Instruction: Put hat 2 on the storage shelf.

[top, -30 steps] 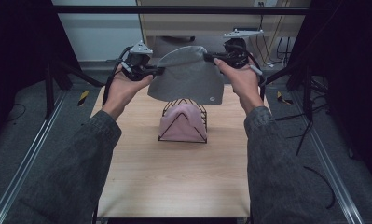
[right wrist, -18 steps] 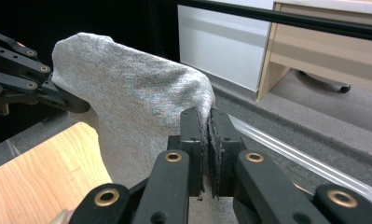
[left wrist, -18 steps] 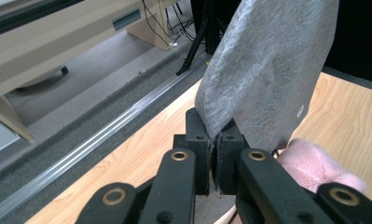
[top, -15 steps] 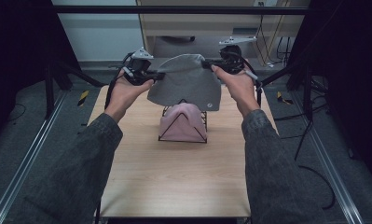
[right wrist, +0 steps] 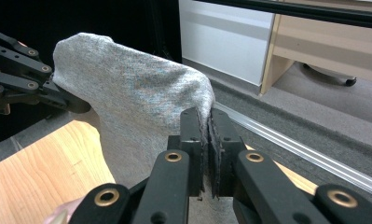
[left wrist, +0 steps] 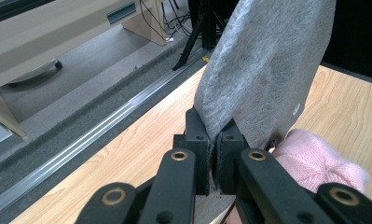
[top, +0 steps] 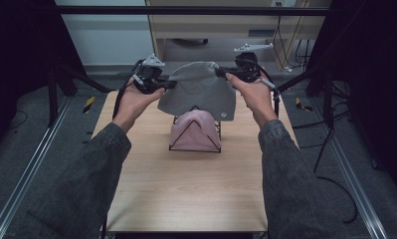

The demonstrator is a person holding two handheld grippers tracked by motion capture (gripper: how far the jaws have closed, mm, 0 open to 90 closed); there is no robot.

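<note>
A grey knitted hat (top: 198,89) hangs stretched between my two grippers over the far half of the table. My left gripper (top: 167,84) is shut on its left edge, and the left gripper view shows the jaws pinching the grey hat (left wrist: 267,60). My right gripper (top: 222,73) is shut on the hat's right edge, the grey hat (right wrist: 137,93) being clamped between my right gripper's (right wrist: 206,126) jaws. Below the hat, a pink knitted hat (top: 195,129) sits on a black wire rack (top: 172,147). The grey hat's lower edge overlaps the rack's top.
The wooden table (top: 186,194) has bare room in front of the rack. A metal rail (top: 32,164) runs along the floor on the left, another on the right. A cabinet and cables stand beyond the far edge.
Both grippers and the grey hat have sunk slightly toward the rack. Both grips have stayed the same.
</note>
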